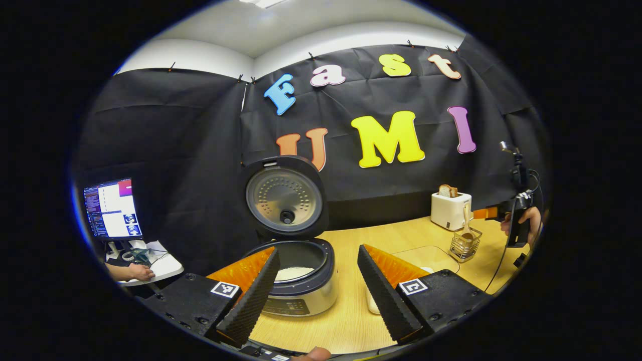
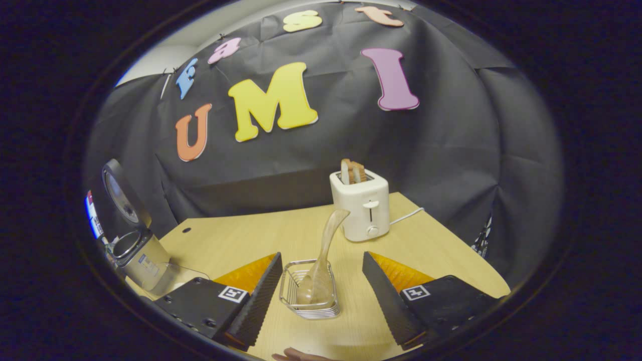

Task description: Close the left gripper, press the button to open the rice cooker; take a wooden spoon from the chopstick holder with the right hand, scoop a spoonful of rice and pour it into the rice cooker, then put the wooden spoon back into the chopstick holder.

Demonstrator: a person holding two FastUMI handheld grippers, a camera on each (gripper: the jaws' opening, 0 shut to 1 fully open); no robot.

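One wooden spoon (image 2: 321,260) stands in the wire chopstick holder (image 2: 310,291), bowl end down in the basket, handle rising and leaning toward 1 o'clock in the right gripper view, its tip in front of the white toaster (image 2: 362,210). The right gripper (image 2: 321,296) sits directly before it, fingers spread wide with nothing between them — the holder lies in the gap at 12 o'clock, near but untouched by either finger. Judgement: the spoon's long axis runs close to upright, so the coming grasp would need the jaws to straddle the handle above the basket rim; the right gripper is clearly the nearer tool. In the left gripper view the left gripper (image 1: 317,281) is also spread, holding nothing, with the rice cooker (image 1: 296,281) at 12 o'clock just beyond its fingers; the lid (image 1: 285,198) stands up and open, and white rice shows in the inner pot. From there the holder and spoon lie at about 3 o'clock, well apart, with the other gripper and the hand holding it just beyond. Surface: light wood-grain table (image 2: 241,240). Room: black cloth wall behind; a laptop (image 1: 113,208) at 9 o'clock, a person's hand beside it.
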